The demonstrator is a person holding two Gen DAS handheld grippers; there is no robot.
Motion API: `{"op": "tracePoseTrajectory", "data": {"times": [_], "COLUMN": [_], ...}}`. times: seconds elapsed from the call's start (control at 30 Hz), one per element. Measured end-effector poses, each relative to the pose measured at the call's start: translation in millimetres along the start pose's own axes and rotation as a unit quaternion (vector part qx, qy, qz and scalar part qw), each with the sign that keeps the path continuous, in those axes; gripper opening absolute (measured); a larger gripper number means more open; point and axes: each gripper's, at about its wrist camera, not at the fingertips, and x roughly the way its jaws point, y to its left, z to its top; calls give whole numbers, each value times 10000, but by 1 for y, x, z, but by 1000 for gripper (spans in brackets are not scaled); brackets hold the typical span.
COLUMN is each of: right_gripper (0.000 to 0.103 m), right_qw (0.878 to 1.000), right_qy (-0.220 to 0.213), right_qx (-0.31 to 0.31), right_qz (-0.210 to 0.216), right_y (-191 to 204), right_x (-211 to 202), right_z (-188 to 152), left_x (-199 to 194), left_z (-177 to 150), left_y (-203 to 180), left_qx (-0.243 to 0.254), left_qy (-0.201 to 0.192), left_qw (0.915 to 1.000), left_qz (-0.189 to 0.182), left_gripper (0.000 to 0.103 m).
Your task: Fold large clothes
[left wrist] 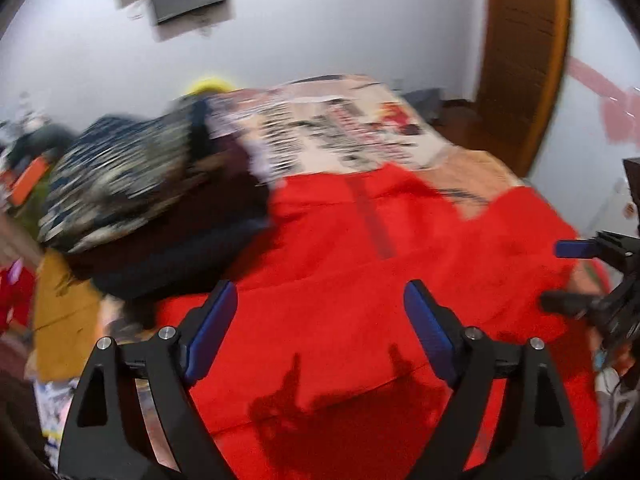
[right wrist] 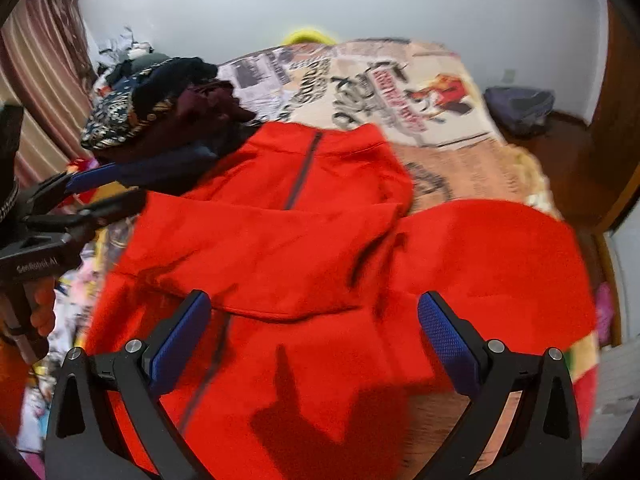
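A large red jacket (right wrist: 280,240) with a dark zip lies spread on the bed, one sleeve folded across its front and the other sleeve (right wrist: 500,256) out to the right. It fills the left wrist view (left wrist: 360,280) too. My left gripper (left wrist: 320,296) is open and empty above the jacket; it also shows at the left edge of the right wrist view (right wrist: 108,186). My right gripper (right wrist: 316,308) is open and empty above the jacket's lower part; it shows at the right edge of the left wrist view (left wrist: 556,276).
A pile of dark and patterned clothes (right wrist: 160,112) lies left of the jacket on the printed bedspread (right wrist: 400,92). A wooden door (left wrist: 524,60) stands at the right. A dark bag (right wrist: 520,108) lies on the floor. Curtains (right wrist: 36,72) hang at the left.
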Motion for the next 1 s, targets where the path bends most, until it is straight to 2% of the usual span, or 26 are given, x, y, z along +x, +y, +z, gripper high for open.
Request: {"op": "tracePoseTrajectory", "data": {"times": [0.1,0.2,0.27,0.33,0.37,0.43,0.47,0.53,0.6,0.73,0.83,0.93,1.0], "right_gripper": [97,93,85,69,65,48,43,21,14,10,9,9,9], "right_qw": [9994,9984,9970,9960,9955,9947,9943,9937,9938,9948,9959,9966,9960], "right_qy": [247,356,401,392,391,381,388,375,372,266,83,-270,-500], "right_qx": [196,446,651,778,822,867,863,817,790,562,421,143,-4], "right_qz": [168,12,-100,-192,-259,-408,-491,-672,-691,-801,-791,-770,-744], "right_y": [5,2,-4,-10,-12,-17,-18,-18,-19,-11,-3,13,23], "right_x": [19,33,41,46,48,51,53,56,58,53,42,17,1], "right_z": [-2,-6,-6,-4,-3,-1,0,2,3,10,22,47,62], "left_x": [-4,-2,3,8,11,19,20,29,34,48,56,58,62], "left_z": [-29,-65,-92,-119,-129,-150,-159,-173,-182,-187,-186,-182,-177], "left_y": [54,103,130,151,156,168,171,175,174,163,159,156,156], "left_qx": [-454,-886,-1123,-1326,-1403,-1613,-1698,-1915,-2047,-2249,-2406,-2606,-2644], "left_qy": [154,402,616,818,884,1027,1071,1176,1207,1236,1262,1179,1117], "left_qw": [9985,9940,9896,9854,9838,9798,9783,9740,9713,9660,9612,9556,9547], "left_qz": [278,500,657,687,675,583,521,288,80,-330,-484,-710,-787], "left_gripper": [85,85,85,85,85,85,85,85,85,85,85,85,85]}}
